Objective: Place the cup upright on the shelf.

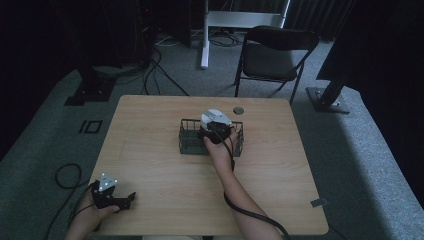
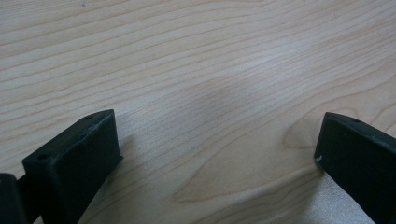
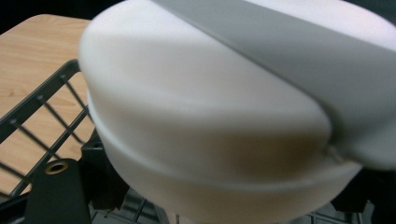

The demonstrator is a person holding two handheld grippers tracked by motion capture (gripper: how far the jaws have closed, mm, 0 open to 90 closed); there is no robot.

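Gripping a rounded white object (image 1: 215,118) with a grey band across it, right gripper (image 1: 216,131) closed about the object's lower part, over the middle of a dark wire basket (image 1: 187,136). Seen up close in the right gripper view as a smooth white dome (image 3: 210,126) with the grey stripe running diagonally over the top, the black jaws pressed in at its lower left and lower right. Basket mesh (image 3: 42,116) showing below and to the left of the object there, wooden tabletop (image 3: 28,51) visible through the wires. Cannot tell whether the object's underside touches the basket floor or hangs just above it.

Resting at the near left corner of the table (image 1: 150,170), left gripper (image 1: 125,200) held in the left hand (image 1: 95,207), grey three-cornered plate on top. Jaws spread wide in the left gripper view, one black finger (image 2: 74,158) at lower left, the other at the right edge, holding nothing, only pale wood grain (image 2: 201,70) between them.

Sitting near the far edge of the table just beyond the basket, a small round grey disc (image 1: 238,110). Standing on the carpet behind the table, a dark folding chair (image 1: 275,52). Trailing over the floor at the left, black cables (image 1: 67,175).
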